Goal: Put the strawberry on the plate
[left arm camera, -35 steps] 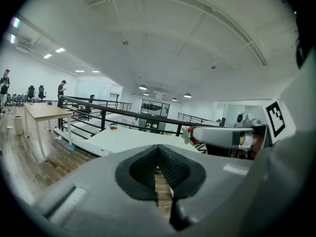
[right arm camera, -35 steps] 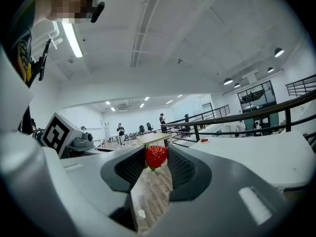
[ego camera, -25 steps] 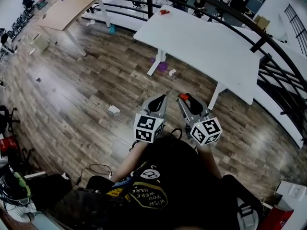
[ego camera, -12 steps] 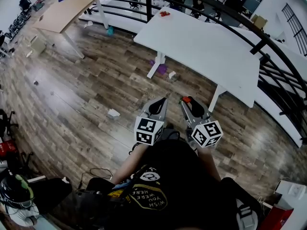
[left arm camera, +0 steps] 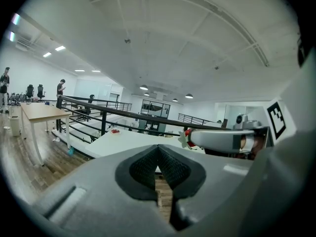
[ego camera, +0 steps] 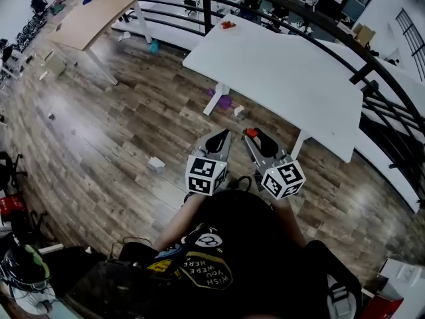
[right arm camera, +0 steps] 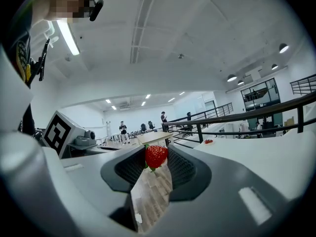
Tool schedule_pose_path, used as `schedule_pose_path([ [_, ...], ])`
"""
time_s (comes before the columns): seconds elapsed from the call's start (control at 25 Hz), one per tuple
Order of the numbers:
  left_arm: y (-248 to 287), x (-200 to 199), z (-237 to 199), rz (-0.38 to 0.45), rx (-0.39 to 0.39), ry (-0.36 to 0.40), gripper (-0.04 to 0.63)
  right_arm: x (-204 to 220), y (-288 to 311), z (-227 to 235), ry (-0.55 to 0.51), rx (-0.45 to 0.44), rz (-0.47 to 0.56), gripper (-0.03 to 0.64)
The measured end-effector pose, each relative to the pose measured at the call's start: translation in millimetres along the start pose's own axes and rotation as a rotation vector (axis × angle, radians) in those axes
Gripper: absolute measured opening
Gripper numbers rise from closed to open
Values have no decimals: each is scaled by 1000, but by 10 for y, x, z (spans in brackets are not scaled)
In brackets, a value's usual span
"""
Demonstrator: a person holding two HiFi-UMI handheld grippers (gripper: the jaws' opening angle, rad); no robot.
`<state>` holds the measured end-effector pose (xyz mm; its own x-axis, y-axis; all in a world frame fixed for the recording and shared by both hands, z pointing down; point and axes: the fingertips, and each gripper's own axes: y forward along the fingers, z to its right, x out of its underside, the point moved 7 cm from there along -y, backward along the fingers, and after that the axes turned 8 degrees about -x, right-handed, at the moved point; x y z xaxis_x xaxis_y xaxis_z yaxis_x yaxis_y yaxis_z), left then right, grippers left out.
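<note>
**Strawberry gripped, plate not yet reached**

The right tongs (right arm camera: 157, 161) clench the strawberry (right arm camera: 156, 155); the left tongs (left arm camera: 158, 166) are pressed together, empty. Both point nearly level, side by side over the floor (ego camera: 126, 125), centre of the head view. The plate (ego camera: 228, 25) sits at the far corner of the white bench (ego camera: 285, 65), upper centre: carrying and placing remain.

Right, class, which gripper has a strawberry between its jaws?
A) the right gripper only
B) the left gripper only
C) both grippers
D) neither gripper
A: in the right gripper view, the right gripper has its pads pressed on a red strawberry, while in the left gripper view the left gripper has its jaws together with nothing between them.
</note>
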<state>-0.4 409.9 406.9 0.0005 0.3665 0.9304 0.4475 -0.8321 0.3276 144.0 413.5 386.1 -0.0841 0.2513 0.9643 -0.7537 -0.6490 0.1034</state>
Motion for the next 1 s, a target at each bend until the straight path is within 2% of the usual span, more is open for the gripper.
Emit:
schedule_pose_path([
  [0.12, 258, -63, 32, -1, 2, -7, 5, -22, 19, 199, 10, -3, 4, 138],
  [0.4, 616, -118, 249, -9, 21, 34, 5, -46, -21, 551, 44, -18, 19, 138],
  [0.68, 776, -117, 55, -35, -5, -15, 5, -21, 151, 745, 88, -35, 30, 138],
  [1.0, 1023, -304, -215, -45, 43, 5, 5, -175, 476, 833, 75, -7, 28, 138],
])
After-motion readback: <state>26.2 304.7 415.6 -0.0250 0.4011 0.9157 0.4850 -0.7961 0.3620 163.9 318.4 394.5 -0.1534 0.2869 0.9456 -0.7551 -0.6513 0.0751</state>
